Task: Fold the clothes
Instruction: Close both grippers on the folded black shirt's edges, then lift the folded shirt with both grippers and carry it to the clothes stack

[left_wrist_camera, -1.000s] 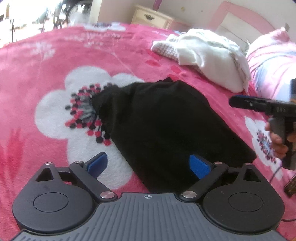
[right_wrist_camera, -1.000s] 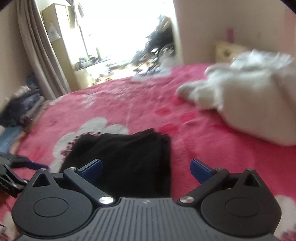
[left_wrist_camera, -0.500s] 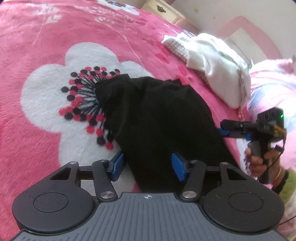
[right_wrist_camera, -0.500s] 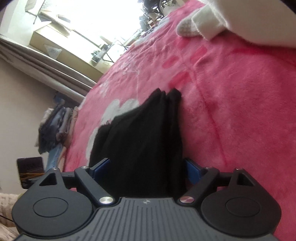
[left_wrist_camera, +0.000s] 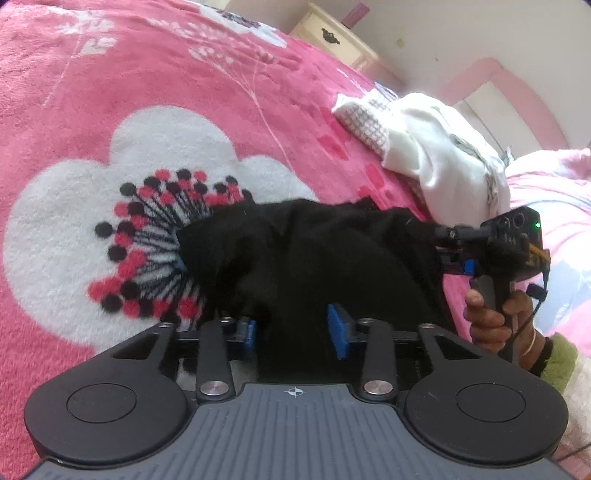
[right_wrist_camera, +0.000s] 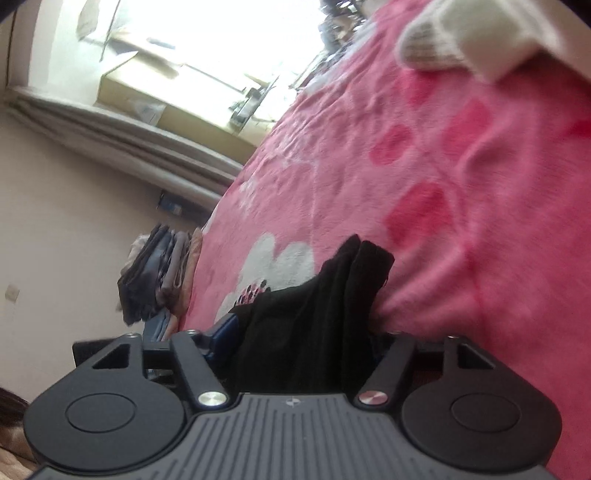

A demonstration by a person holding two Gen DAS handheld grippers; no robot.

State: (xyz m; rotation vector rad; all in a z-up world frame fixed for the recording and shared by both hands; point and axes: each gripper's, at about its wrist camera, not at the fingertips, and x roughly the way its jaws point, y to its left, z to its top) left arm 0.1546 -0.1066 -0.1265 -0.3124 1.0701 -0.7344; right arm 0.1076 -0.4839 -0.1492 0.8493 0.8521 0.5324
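Note:
A folded black garment lies on the pink flowered blanket. My left gripper is at its near edge. Its jaws are closing, and the blue pads pinch a raised bunch of the black cloth. In the left wrist view a hand holds my right gripper at the garment's right edge. In the right wrist view the right gripper is rolled sideways. Its jaws are closing around the black garment, with a gap still at the left pad; the right pad is hidden by cloth.
A heap of white clothes lies farther back on the bed, beside a pink pillow. A cream nightstand stands behind the bed. In the right wrist view, a stack of folded clothes sits at the bed's far side.
Both grippers have dropped onto the black garment's edges and narrowed their jaws around the cloth. The right gripper has rolled sideways. The cloth has bunched up at the left gripper.

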